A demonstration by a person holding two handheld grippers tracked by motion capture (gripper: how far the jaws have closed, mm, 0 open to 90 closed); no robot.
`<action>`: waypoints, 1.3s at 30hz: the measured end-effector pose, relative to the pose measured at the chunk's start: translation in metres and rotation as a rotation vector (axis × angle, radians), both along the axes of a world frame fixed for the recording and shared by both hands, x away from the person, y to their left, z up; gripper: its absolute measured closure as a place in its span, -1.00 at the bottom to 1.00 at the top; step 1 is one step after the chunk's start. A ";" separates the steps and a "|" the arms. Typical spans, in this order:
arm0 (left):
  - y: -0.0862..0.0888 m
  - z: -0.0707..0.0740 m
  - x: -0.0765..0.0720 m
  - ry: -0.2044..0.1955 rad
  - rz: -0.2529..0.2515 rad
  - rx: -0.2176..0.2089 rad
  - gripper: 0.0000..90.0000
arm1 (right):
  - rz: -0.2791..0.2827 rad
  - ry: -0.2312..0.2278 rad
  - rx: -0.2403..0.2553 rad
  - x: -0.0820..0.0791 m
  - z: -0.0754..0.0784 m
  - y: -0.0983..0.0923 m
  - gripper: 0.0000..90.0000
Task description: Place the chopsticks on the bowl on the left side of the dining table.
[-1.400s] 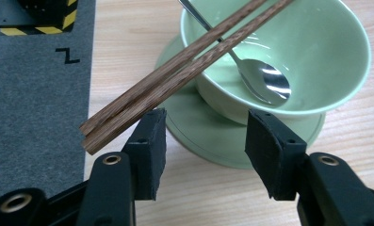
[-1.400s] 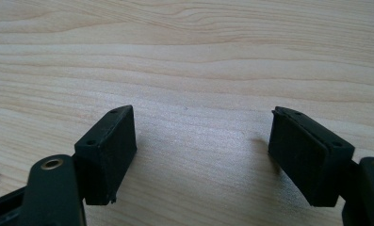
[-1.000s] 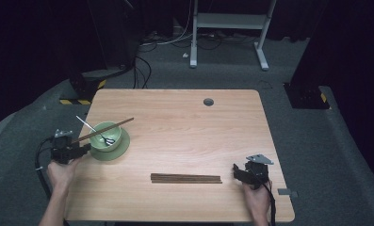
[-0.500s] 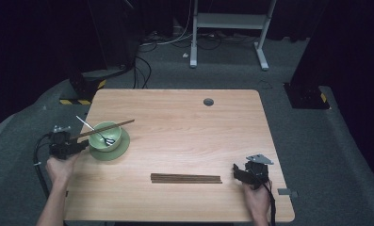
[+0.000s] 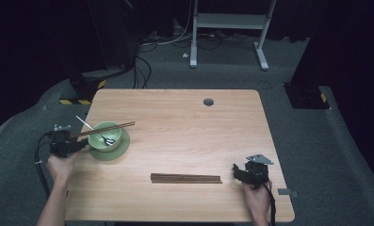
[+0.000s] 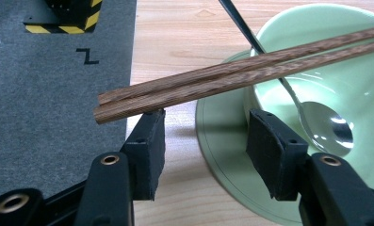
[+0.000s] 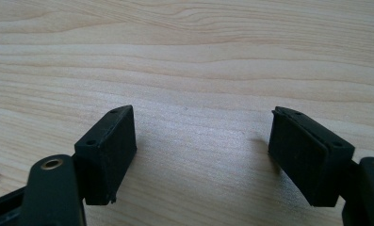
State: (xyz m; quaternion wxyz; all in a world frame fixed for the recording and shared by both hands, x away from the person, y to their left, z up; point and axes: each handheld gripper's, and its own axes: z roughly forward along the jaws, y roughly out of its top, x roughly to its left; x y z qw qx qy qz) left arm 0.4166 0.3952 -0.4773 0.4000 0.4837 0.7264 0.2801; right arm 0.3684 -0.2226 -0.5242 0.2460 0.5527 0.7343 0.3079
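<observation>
At the near edge of the bench (image 5: pixel 175 207) both forearms come in, cut off by the bottom of the high view. The right hand (image 5: pixel 255 195) rests close to the near right corner, its right tool (image 5: pixel 236 173) pointing left along the bench; in the right gripper view the jaws stand wide with bare wood between them. Just left of it, along the near edge, lies a second pair of chopsticks (image 5: pixel 186 178), flat and side by side.

The left hand (image 5: pixel 61 165) sits at the left edge, its left tool (image 6: pixel 203 136) level and aimed at the green bowl (image 5: pixel 105 134). Its jaws are wide and grip nothing; the near ends of the chopsticks (image 6: pixel 231 77) lie just above and beyond the left pad, and whether they touch it is hard to tell. The chopsticks lie across the bowl's rim, jutting over the bench edge. The bowl stands on a green saucer (image 5: pixel 121 149), with a spoon (image 6: pixel 323 125) inside, its handle partly hidden behind the chopsticks. The bowl's far side is cut off in the left gripper view.
</observation>
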 end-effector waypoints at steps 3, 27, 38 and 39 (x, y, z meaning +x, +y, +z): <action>0.001 0.000 0.001 0.000 0.003 0.000 0.05 | -0.004 0.002 0.003 0.000 0.000 0.000 -0.48; 0.005 0.003 0.013 0.003 0.008 -0.007 0.04 | -0.004 0.002 0.002 0.000 0.000 0.000 -0.48; 0.005 0.001 0.016 -0.001 0.012 -0.012 0.04 | -0.004 0.002 0.003 0.000 0.000 0.000 -0.48; 0.005 0.001 0.016 -0.002 0.012 -0.012 0.04 | -0.004 0.002 0.002 0.000 0.000 0.000 -0.48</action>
